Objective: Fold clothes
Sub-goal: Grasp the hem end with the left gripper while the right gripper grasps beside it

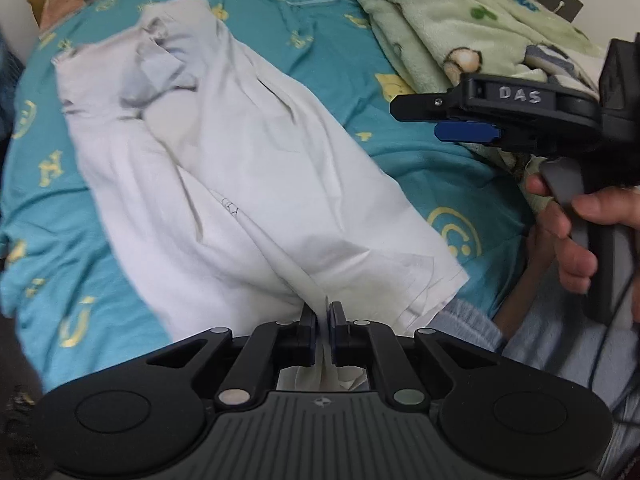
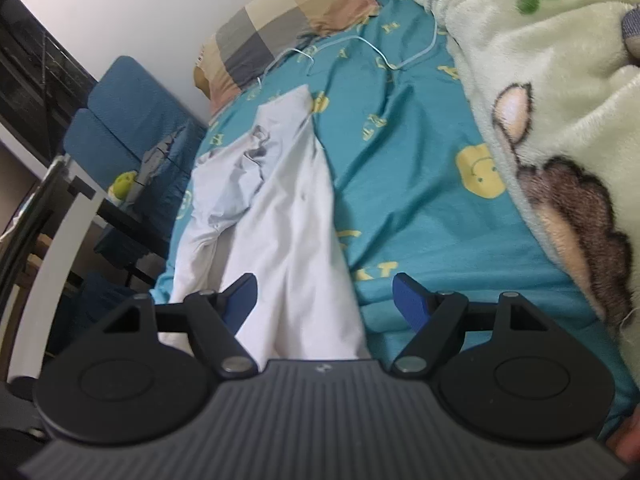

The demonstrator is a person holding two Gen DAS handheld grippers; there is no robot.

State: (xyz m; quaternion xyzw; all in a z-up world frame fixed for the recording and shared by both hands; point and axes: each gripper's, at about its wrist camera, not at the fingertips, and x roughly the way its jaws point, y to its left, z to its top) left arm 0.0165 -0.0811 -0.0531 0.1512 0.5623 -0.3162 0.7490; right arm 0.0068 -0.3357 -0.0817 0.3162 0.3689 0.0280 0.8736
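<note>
Pinched between the closed fingers of the left gripper (image 1: 323, 322): a raised ridge of the near hem of the white cotton garment (image 1: 224, 168), drawn up taut off the teal bedsheet printed with yellow smiley faces and letters (image 1: 336, 60). Lay stretched straight ahead of those fingers, long axis running from the clamped hem away and a little leftward to a rumpled collar or sleeve end at the far tip. Already doubled lengthwise, by the look of the layered edge to the right of the fingers. Hovered off to the right and above, fingers spread wide and holding nothing: the right gripper (image 2: 325, 294), its blue pads either side of the same garment's near part in its own view. Judged as the gather-and-lift stage of a fold, hem secured on one side only. Called next, probably, for a second grip on the near corner right of the left fingers, then carrying the hem forward toward the far end. Bunched beyond the right fingers: a pale green fleece blanket with bear print (image 2: 552, 92); farther ahead, a checked pillow (image 2: 280, 28).
</note>
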